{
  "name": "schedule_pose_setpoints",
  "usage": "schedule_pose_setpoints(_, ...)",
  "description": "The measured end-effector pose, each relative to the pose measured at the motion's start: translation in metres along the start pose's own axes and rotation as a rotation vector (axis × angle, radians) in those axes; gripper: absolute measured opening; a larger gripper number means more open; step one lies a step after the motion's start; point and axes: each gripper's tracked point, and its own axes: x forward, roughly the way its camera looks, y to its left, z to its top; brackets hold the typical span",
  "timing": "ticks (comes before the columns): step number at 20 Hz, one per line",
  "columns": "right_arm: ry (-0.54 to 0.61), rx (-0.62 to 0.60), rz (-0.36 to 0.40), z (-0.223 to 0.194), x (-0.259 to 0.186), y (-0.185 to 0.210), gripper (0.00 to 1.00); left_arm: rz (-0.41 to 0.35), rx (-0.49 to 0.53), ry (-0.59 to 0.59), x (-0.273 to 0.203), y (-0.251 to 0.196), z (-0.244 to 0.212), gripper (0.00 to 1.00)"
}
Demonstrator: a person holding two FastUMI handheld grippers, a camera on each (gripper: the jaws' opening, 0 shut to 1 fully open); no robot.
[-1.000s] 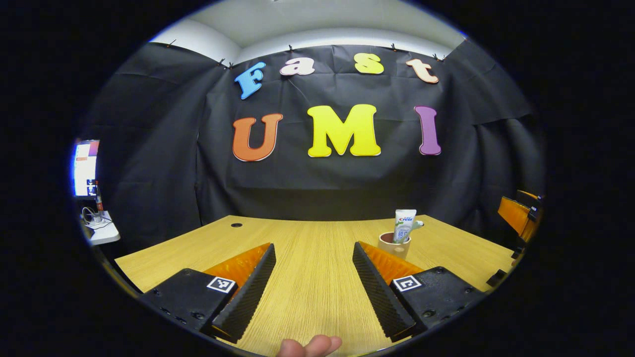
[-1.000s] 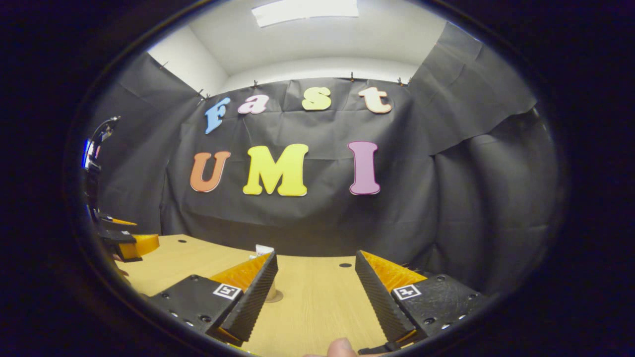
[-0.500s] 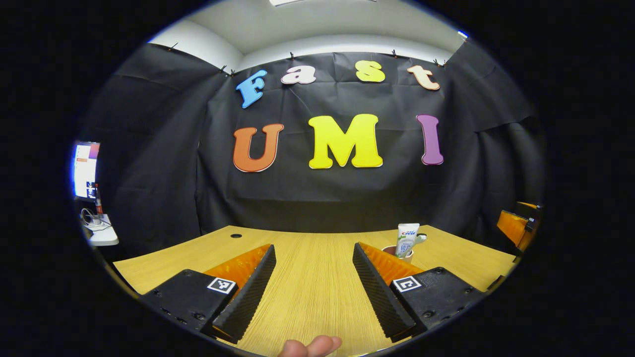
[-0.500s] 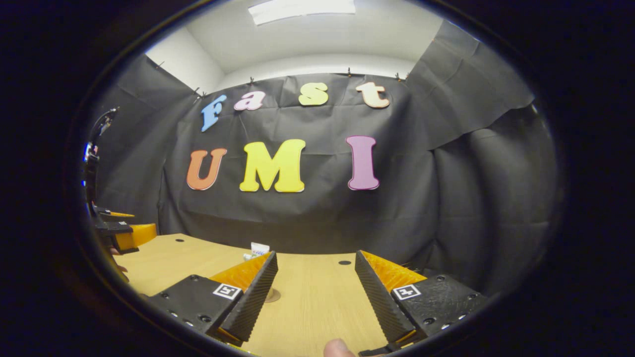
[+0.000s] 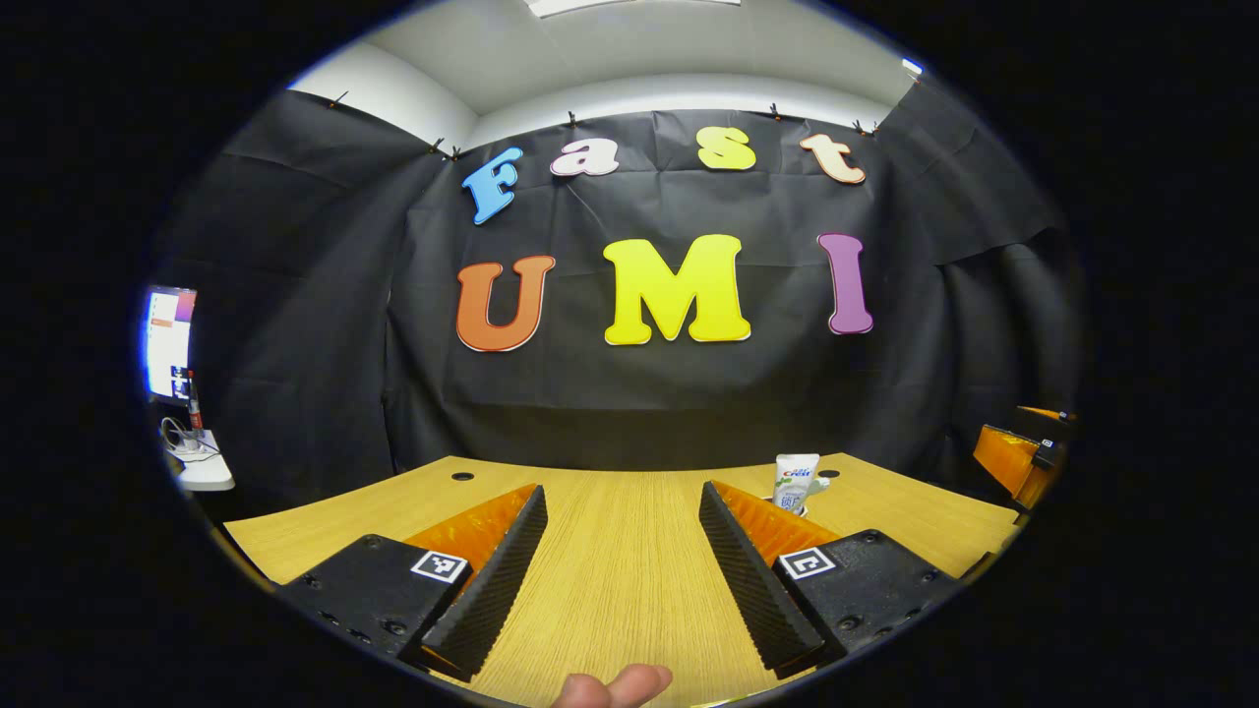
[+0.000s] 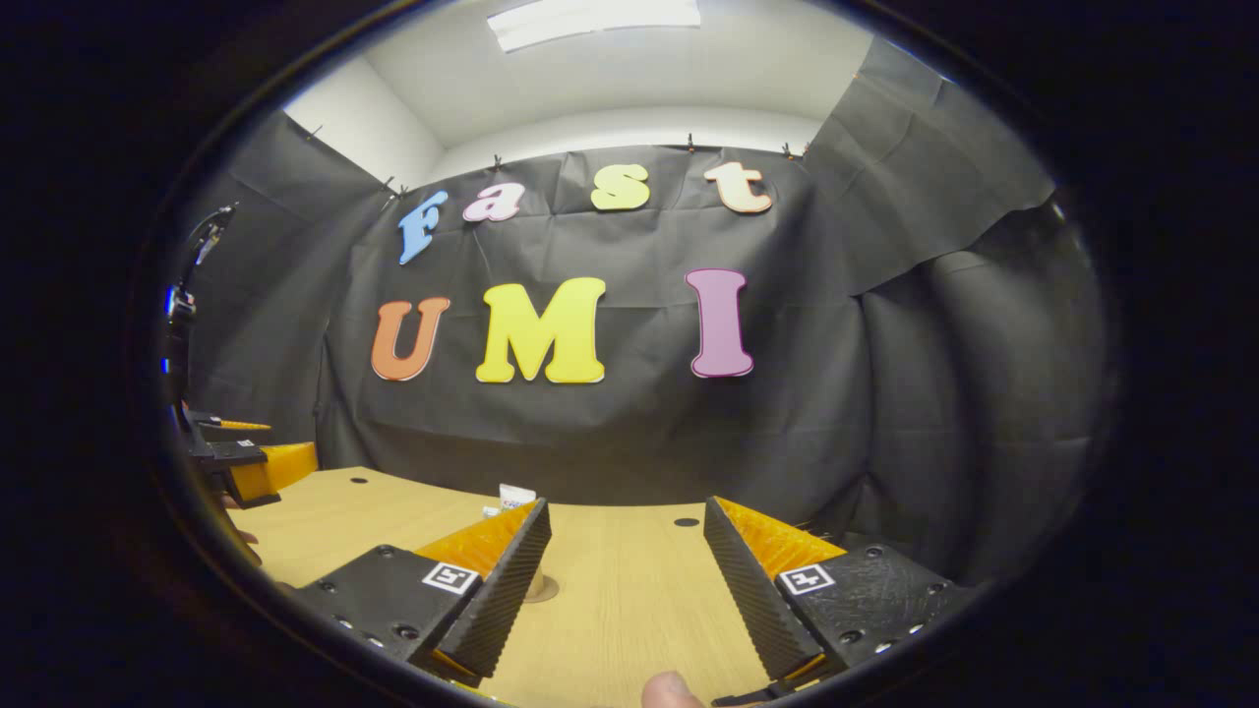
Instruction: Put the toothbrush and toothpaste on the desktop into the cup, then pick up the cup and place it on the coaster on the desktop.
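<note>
Hovering low over the tabletop (image 5: 629,551), both the left gripper (image 5: 623,560) and right gripper (image 6: 627,570) sit wide apart holding nothing, while the toothpaste (image 5: 793,482) stands in the cup (image 6: 533,580) on its coaster (image 6: 544,589), partly hidden behind fingers

Bare desktop (image 5: 620,551) ahead; cup (image 6: 534,582) (with toothpaste (image 5: 793,482)) only obstacle.
</note>
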Motion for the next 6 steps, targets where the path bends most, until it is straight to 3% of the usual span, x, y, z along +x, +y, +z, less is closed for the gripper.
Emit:
schedule_pose_setpoints(1,0.003,0.005,-0.010,0.0002,0.0014,-0.0025,0.96,-0.003,-0.004,-0.006,0.0005,-0.0025,0.0012,0.99)
schedule_pose_setpoints(6,0.017,0.021,-0.014,-0.0050,0.0017,-0.0025,0.95,-0.002,-0.010,0.000,0.0020,-0.0037,0.0003,0.98)
